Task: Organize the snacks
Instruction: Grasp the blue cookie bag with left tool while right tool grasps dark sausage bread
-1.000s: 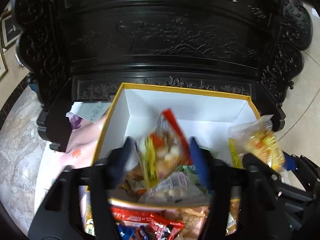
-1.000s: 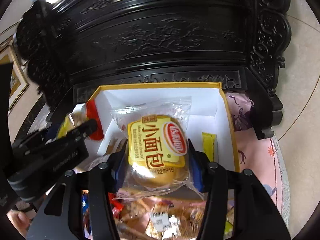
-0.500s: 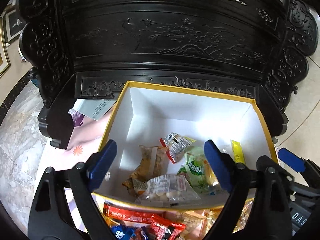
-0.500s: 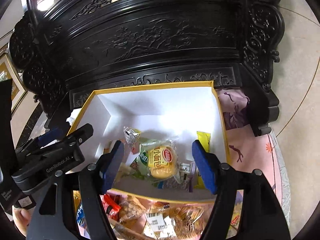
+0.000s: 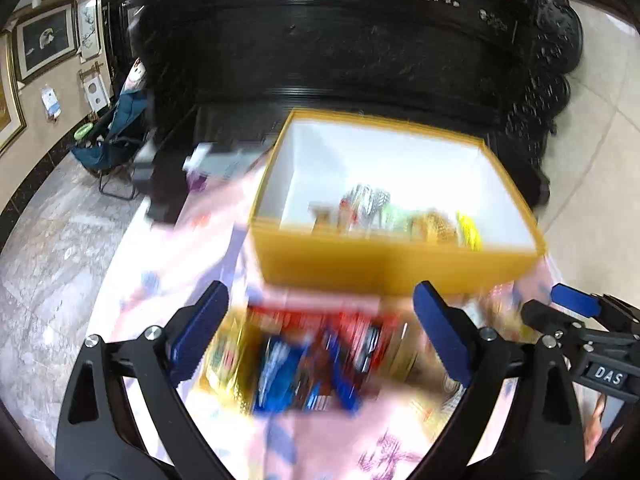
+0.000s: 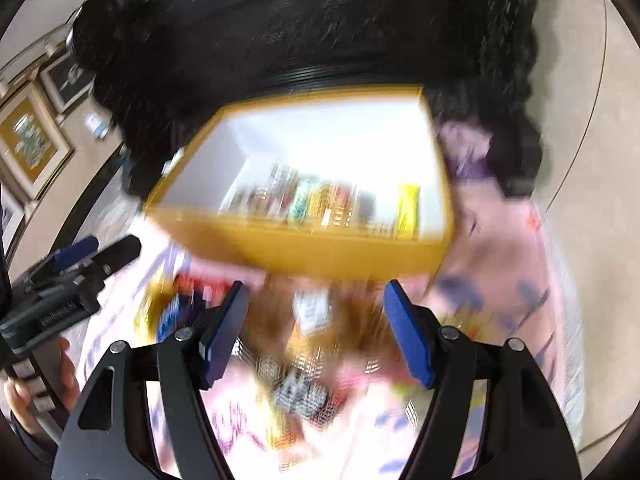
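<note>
A yellow box with white inner walls sits on the pink cloth and holds several snack packets. In front of it lies a blurred heap of loose snacks, red, blue and gold. My left gripper hovers over that heap with its jaws opening wide and nothing between them. My right gripper hangs open above brown and white packets in front of the box, holding nothing. Both views are smeared by motion.
A dark carved wooden cabinet rises right behind the box. The pink patterned cloth covers the table. The other gripper shows at the right edge of the left view. A folding chair stands on the floor at left.
Both grippers let their packets drop into the box, then pulled back toward me. The box has gone from under them to farther off, and the loose heap now lies beneath the jaws.
</note>
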Demonstrator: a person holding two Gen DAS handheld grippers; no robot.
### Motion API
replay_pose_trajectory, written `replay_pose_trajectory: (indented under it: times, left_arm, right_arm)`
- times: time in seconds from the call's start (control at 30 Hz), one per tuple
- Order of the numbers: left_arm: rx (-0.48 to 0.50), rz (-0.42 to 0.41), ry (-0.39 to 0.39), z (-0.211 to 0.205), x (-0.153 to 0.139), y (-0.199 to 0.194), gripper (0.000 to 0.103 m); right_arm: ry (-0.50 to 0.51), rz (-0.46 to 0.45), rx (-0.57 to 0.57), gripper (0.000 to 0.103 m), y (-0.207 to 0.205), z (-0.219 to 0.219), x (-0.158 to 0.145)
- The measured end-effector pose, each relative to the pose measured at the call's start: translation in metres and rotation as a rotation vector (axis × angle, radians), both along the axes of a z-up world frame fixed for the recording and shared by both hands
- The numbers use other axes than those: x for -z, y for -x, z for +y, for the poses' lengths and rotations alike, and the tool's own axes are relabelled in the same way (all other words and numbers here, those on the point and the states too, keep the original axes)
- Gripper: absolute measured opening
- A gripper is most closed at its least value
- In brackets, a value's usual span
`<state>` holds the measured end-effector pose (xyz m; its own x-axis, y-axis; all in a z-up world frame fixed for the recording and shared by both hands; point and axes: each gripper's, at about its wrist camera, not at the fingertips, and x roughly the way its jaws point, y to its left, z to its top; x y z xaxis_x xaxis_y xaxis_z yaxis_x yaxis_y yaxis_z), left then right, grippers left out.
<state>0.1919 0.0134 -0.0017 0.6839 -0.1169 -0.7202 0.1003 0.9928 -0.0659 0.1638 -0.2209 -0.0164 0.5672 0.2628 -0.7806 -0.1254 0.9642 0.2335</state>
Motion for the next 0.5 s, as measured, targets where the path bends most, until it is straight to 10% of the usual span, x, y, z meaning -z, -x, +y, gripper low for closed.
replay_pose_trajectory:
  times: [0.5]
  left_arm:
    - [-0.103, 0.13, 0.028, 0.082, 0.075, 0.074, 0.095]
  right_arm:
    - [0.272, -0.051, -0.217, 0.07, -0.002, 0.087, 0.075]
